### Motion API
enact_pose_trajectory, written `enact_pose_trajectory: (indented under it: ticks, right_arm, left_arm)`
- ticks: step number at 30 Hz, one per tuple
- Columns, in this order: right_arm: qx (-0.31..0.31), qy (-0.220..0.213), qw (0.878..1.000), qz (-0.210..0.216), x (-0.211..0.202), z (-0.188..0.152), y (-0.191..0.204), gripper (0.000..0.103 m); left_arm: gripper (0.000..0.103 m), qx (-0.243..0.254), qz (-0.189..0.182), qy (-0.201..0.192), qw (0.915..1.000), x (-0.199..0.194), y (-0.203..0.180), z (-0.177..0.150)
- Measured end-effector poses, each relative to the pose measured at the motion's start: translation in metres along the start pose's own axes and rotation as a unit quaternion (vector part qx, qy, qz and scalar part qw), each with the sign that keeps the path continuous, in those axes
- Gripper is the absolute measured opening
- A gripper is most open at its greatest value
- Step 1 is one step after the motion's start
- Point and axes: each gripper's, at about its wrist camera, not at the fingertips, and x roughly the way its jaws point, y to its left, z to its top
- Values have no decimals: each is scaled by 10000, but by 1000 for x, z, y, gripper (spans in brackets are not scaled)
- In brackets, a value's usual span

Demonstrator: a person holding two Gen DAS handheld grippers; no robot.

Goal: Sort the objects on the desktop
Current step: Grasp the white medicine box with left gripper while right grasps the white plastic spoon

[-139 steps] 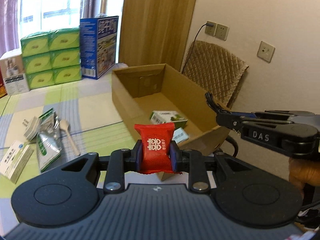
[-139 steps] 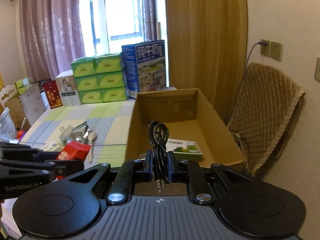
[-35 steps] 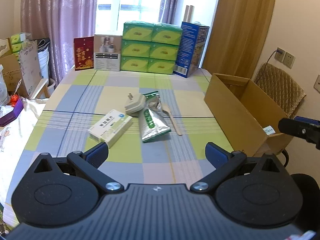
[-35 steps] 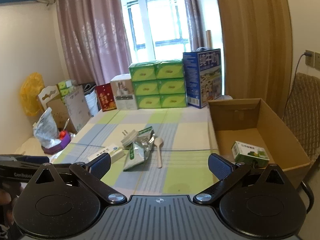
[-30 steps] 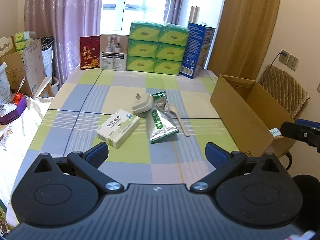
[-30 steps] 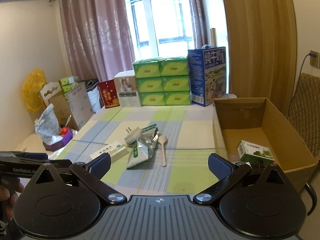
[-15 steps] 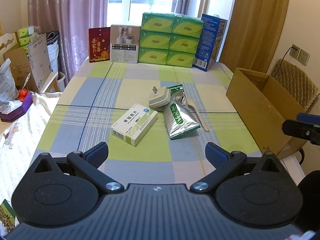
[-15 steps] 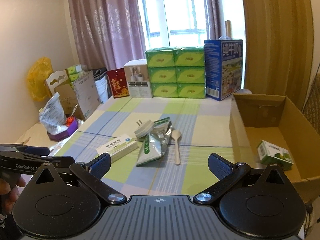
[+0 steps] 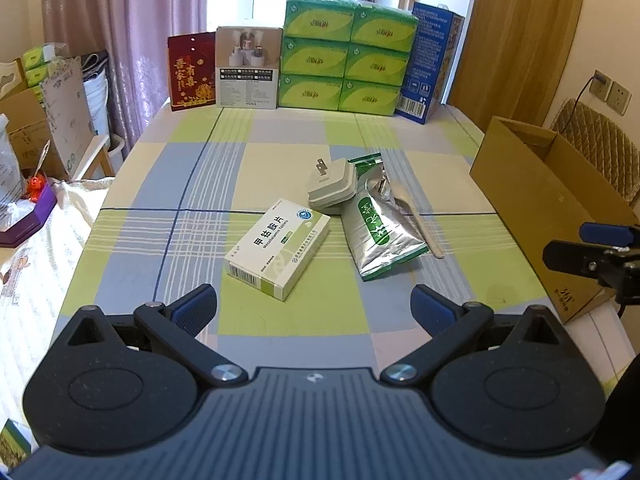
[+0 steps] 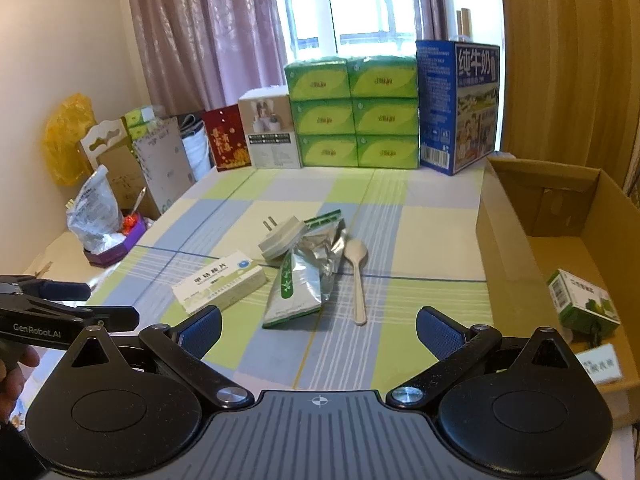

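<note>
On the checked tablecloth lie a white and green medicine box (image 9: pixel 278 248) (image 10: pixel 220 282), a white plug adapter (image 9: pixel 331 182) (image 10: pixel 280 237), a silver and green foil pouch (image 9: pixel 378 224) (image 10: pixel 306 276) and a pale plastic spoon (image 9: pixel 416 216) (image 10: pixel 357 280). An open cardboard box (image 9: pixel 532 208) (image 10: pixel 516 248) stands at the table's right edge; a small green carton (image 10: pixel 582 306) lies inside. My left gripper (image 9: pixel 314 306) hangs open just short of the medicine box. My right gripper (image 10: pixel 318 330) is open above the near table edge, holding nothing.
Stacked green tissue packs (image 9: pixel 346 58) (image 10: pixel 352 112), a blue milk carton box (image 9: pixel 430 64) (image 10: pixel 458 104), a white product box (image 9: pixel 247 68) and a red card (image 9: pixel 191 72) line the table's far edge. A quilted chair (image 9: pixel 596 148) stands behind the cardboard box. Bags and boxes crowd the floor at left.
Both grippers, earlier shut on a red candy packet and a black cable over the cardboard box, are now open and empty. Both views have swung left toward the items on the table.
</note>
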Motion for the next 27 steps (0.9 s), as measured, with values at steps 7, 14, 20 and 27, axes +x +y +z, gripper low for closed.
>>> enact_pose_trajectory:
  ticks: [7,14,20,27]
  right_arm:
    - [-63,156,9998,-145,43,8,-16,100]
    - [-166,432,9989,-54,85,14,-29,82]
    - [-204,695,9974,39,120,15,-36,69]
    - [-272,785,9965,3,144,21,-39,66]
  left_arm:
    - [101,387,-126,42,9992,39,7,13]
    - [101,750,-88,123,9971,82,23,22]
    - [98,1112,-164,313,9932,123,34,28]
    - [93,1391,-219,597,9882,159,41,27]
